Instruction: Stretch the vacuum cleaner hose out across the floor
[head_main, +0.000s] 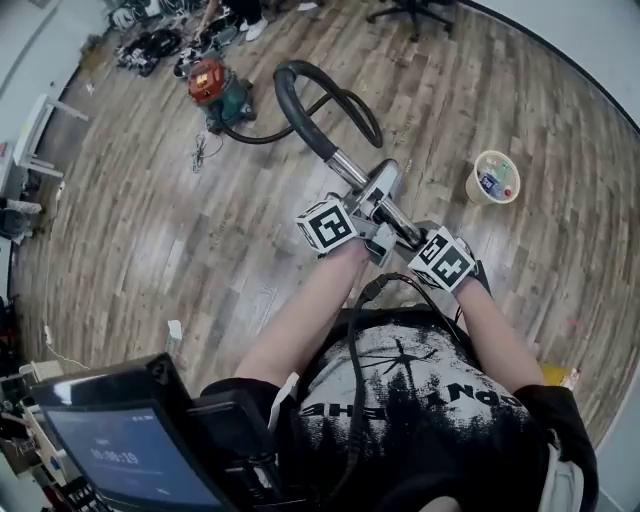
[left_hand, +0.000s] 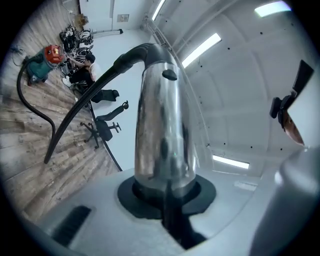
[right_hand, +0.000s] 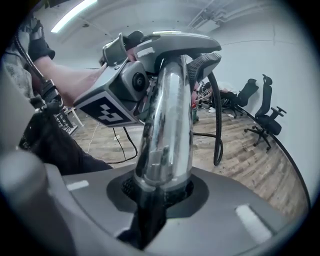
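- Head view: the black hose (head_main: 300, 85) loops at 12 o'clock over the wood-plank floor (head_main: 150, 220) and runs to the red-topped vacuum cleaner (head_main: 215, 90) at 11. A round labelled tub (head_main: 493, 177) sits at 2, its print unreadable.
- Left gripper view: the left gripper (left_hand: 167, 195) clamps the mirror-smooth chrome tube (left_hand: 162, 130). An office chair (left_hand: 102, 127) shows at 9.
- Right gripper view: the right gripper (right_hand: 157, 192) is clamped on the same tube. A black-and-white marker cube (right_hand: 107, 110) sits at 10.
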